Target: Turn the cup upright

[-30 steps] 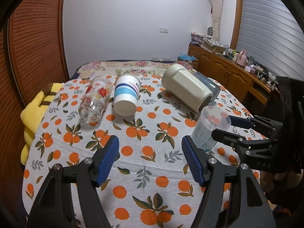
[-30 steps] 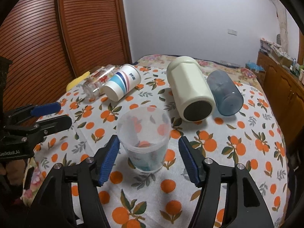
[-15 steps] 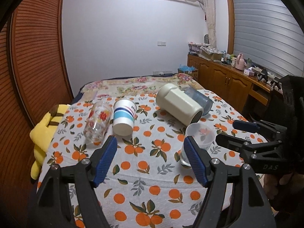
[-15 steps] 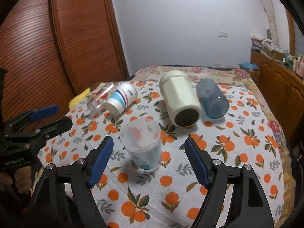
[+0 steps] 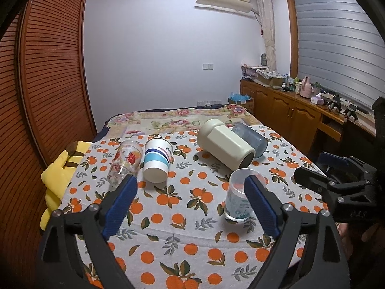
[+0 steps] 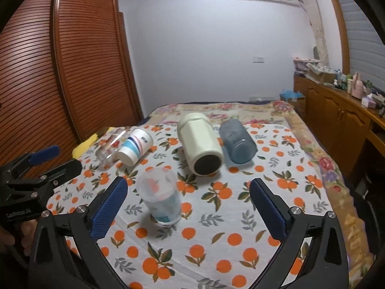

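A clear plastic cup [image 5: 237,196] [image 6: 160,196] stands upright on the orange-print cloth, apart from both grippers. Four others lie on their sides: a flowered glass [image 5: 125,161] [image 6: 109,145], a blue-striped paper cup [image 5: 157,160] [image 6: 136,148], a cream bottle [image 5: 225,145] [image 6: 199,144] and a blue-grey tumbler [image 5: 251,136] [image 6: 237,141]. My left gripper [image 5: 190,207] is open and empty, held above the near cloth. My right gripper [image 6: 189,208] is open and empty, just behind the upright cup. Each gripper also shows in the other view, the right one [image 5: 336,175] and the left one [image 6: 36,171].
The cloth [image 5: 173,219] covers a bed. A yellow plush toy [image 5: 57,178] lies at its left edge beside a slatted wooden wardrobe [image 5: 48,84]. A wooden sideboard [image 5: 296,118] with clutter runs along the right wall.
Both grippers have drawn back and up from the cups. The right gripper, which had its open fingers around the clear cup, now stands clear of it. The cup stays upright.
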Available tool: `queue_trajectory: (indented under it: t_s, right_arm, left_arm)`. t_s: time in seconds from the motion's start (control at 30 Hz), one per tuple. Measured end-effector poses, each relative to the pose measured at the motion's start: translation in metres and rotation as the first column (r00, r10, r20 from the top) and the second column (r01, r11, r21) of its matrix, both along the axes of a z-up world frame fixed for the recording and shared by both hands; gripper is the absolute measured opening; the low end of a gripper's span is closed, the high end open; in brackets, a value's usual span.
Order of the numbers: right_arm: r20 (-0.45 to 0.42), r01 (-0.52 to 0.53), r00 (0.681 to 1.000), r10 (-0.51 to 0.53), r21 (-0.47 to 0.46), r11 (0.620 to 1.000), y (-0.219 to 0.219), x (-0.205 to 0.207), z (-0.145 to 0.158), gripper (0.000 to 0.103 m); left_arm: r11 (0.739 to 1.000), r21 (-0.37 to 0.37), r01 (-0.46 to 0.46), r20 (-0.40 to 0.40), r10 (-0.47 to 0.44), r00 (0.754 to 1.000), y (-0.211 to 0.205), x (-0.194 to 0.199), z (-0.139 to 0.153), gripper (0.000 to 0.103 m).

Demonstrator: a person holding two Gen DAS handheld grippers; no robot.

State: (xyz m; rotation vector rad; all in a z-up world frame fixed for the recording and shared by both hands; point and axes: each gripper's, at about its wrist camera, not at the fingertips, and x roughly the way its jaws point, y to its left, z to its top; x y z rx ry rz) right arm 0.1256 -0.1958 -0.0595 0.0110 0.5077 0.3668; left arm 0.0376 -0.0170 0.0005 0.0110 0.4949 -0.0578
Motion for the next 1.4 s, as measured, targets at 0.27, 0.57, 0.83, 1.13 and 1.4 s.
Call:
queue_trajectory:
  t_s: [0.27, 0.57, 0.83, 1.13, 1.4]
  right_arm:
    - [0.007, 0.037, 0.999, -0.038, 0.004, 0.999, -0.008, -0.001, -0.003, 0.103]
    - [0.009, 0.048, 0.999, -0.048, 0.007, 0.999, -0.011, -0.002, -0.003, 0.103]
    - [0.009, 0.052, 0.999, -0.052, 0.005, 0.999, -0.012, -0.003, -0.003, 0.103]
    - [0.009, 0.051, 0.999, -0.051, 0.005, 0.999, -0.012, -0.003, -0.003, 0.103]
    - [0.011, 0.053, 0.999, -0.053, 0.005, 0.999, -0.012, -0.003, -0.002, 0.103]
  left_arm:
    - [1.000, -0.012, -0.005, -0.005, 0.005, 1.000, 0.001, -0.004, -0.003, 0.092]
    - [1.000, -0.013, -0.006, -0.007, 0.006, 1.000, 0.001, -0.006, -0.004, 0.092]
    - [1.000, -0.015, -0.007, -0.008, 0.007, 1.000, 0.002, -0.006, -0.004, 0.092]
    - [1.000, -0.014, -0.006, -0.008, 0.006, 1.000, 0.002, -0.007, -0.005, 0.092]
    - [1.000, -0.018, -0.010, -0.004, 0.010, 1.000, 0.005, -0.007, -0.004, 0.092]
